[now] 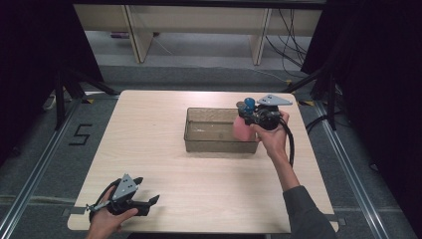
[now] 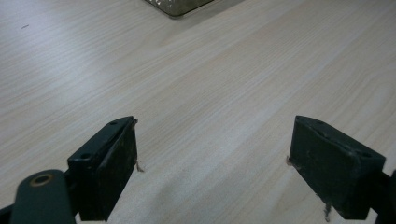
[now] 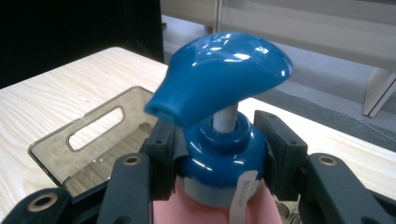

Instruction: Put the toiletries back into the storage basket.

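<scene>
Now the right tool (image 3: 219, 154) clamps the pink pump bottle (image 1: 242, 128) at its blue cap.

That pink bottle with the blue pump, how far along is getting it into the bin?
Done: the right gripper has clamped the pink bottle at its blue collar. In hand: it hangs at the right end of the clear bin, seemingly not yet set down. Left: probably lowering and releasing. The left gripper rests open, near the table's front edge.

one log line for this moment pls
right tool: shut on pump bottle cap, at bin right end | left tool: open, idle over table
</scene>
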`<state>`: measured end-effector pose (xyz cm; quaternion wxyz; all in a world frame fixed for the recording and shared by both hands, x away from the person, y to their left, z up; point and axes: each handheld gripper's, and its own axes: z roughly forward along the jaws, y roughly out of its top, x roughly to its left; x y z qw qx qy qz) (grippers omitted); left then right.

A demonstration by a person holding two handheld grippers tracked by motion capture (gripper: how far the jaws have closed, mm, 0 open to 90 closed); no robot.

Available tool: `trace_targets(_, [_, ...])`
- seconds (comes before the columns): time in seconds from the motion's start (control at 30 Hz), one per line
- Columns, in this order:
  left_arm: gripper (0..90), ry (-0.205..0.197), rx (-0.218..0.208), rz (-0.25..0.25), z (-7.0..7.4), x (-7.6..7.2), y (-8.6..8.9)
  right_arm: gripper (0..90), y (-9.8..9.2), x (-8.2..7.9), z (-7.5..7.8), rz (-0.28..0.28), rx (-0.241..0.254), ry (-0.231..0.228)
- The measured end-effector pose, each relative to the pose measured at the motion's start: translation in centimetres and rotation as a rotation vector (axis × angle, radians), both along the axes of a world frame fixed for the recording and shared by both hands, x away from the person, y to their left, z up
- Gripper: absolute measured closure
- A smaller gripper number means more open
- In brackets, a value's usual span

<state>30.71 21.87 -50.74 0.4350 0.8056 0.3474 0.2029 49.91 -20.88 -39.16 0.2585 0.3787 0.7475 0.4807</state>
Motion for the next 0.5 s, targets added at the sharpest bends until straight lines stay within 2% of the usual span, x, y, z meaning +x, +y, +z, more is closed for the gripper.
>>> trace_targets(0.03, [14.9, 0.000, -0.001, 0.001, 0.0, 0.0, 0.0, 53.6, 0.2, -0.1, -0.2, -0.006, 0.026, 0.013])
trace_targets(0.07, [14.8, -0.001, -0.001, 0.001, 0.0, 0.1, 0.0, 53.6, 0.1, 0.1, -0.3, -0.002, 0.014, 0.004])
trace_targets(0.13, [14.9, -0.002, -0.001, 0.000, 0.0, 0.0, 0.0, 53.6, 0.2, 0.0, -0.5, -0.012, 0.022, 0.013])
trace_targets(0.17, [14.9, 0.001, -0.008, 0.001, 0.0, 0.0, 0.0, 53.6, 0.0, 0.3, -0.7, 0.000, 0.006, 0.001])
trace_targets(0.2, [14.9, 0.001, -0.003, 0.001, 0.0, 0.0, 0.0, 53.6, 0.1, 0.2, -0.8, -0.009, 0.022, 0.024])
trace_targets(0.23, [14.9, 0.001, -0.008, 0.001, 0.0, 0.0, 0.0, 53.6, 0.0, 0.3, -1.0, -0.018, 0.010, 0.003])
trace_targets(0.3, [14.8, 0.000, -0.002, -0.003, 0.0, 0.0, 0.0, 53.6, -0.1, 0.2, -1.1, -0.017, 0.026, 0.036])
trace_targets(0.33, [14.8, 0.002, -0.003, -0.003, 0.0, 0.0, -0.1, 53.6, -0.2, 0.4, -1.3, -0.013, 0.014, 0.015])
trace_targets(0.37, [14.9, 0.002, -0.003, -0.003, 0.0, 0.0, -0.1, 53.6, -0.2, 0.3, -1.4, -0.025, 0.020, 0.029])
trace_targets(0.4, [14.9, 0.001, -0.008, 0.000, 0.0, 0.0, -0.1, 53.6, -0.2, 0.4, -1.5, -0.015, 0.027, 0.025])
trace_targets(0.43, [14.9, -0.001, -0.007, -0.001, 0.0, 0.0, -0.1, 53.6, -0.4, 0.4, -1.5, -0.016, -0.006, 0.012])
trace_targets(0.47, [14.9, 0.000, -0.004, -0.003, 0.0, 0.0, -0.1, 53.6, -0.3, 0.4, -1.7, -0.015, 0.017, 0.040])
trace_targets(0.5, [14.9, 0.001, -0.002, -0.003, 0.0, 0.0, 0.0, 53.6, -0.3, 0.5, -1.8, -0.022, 0.007, 0.016])
